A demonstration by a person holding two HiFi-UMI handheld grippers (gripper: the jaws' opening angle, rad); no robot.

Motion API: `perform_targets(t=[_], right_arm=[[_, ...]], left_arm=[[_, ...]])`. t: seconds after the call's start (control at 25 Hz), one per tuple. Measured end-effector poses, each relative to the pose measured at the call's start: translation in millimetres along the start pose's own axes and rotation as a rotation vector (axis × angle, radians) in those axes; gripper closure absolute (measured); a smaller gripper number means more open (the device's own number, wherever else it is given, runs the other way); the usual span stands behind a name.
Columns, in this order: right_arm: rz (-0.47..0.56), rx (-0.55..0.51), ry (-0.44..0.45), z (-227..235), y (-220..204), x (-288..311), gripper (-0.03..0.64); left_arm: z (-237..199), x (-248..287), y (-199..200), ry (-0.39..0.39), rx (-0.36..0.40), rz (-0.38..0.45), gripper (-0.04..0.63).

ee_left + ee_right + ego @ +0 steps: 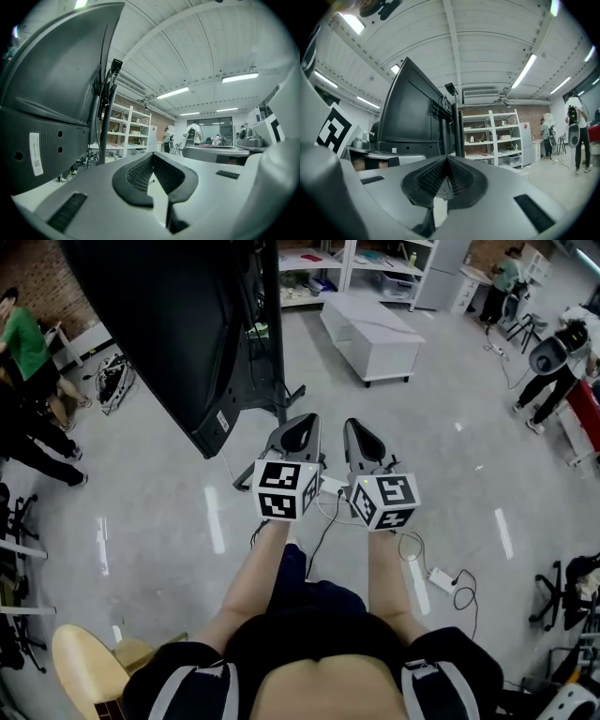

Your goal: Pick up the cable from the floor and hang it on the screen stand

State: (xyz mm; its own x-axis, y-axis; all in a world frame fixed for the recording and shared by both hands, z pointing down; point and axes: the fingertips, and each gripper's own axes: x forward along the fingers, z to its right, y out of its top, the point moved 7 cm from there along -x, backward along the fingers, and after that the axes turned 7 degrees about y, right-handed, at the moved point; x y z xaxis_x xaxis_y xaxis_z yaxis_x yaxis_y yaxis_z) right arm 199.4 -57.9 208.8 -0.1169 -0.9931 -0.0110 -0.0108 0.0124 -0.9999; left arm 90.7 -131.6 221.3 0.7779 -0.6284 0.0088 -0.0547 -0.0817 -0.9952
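Note:
A black cable (323, 529) and a thinner white cable (411, 546) lie on the grey floor under my hands, with a white power block (441, 578) at the right. The big black screen (178, 324) hangs on its dark stand (273, 343) ahead to the left. My left gripper (302, 423) and right gripper (357, 427) are side by side above the cables, pointing at the stand. Both are shut and hold nothing. The left gripper view has the screen's back (51, 93) and stand post (107, 112) close by. The right gripper view shows the screen (410, 112) further ahead.
A low white cabinet (370, 334) stands ahead to the right, with shelves (309, 268) behind it. People are at the left (28, 343) and far right (553, 362). A wooden chair (84, 667) is behind my left side, a black office chair (562, 587) at the right.

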Motion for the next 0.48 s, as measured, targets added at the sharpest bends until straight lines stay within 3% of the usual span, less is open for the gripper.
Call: perform_targets(t=[0.24, 0.48], right_arm=[[0.019, 0.026, -0.026, -15.3, -8.7, -20.5, 0.592], [0.023, 0.002, -0.025, -25.6, -4.5, -29.8, 0.592]], left_arm=[[2.5, -18.1, -12.1, -0.022, 0.022, -0.027, 0.588], [5.2, -29.0, -18.5, -0.042, -0.008, -0.027, 0.588]])
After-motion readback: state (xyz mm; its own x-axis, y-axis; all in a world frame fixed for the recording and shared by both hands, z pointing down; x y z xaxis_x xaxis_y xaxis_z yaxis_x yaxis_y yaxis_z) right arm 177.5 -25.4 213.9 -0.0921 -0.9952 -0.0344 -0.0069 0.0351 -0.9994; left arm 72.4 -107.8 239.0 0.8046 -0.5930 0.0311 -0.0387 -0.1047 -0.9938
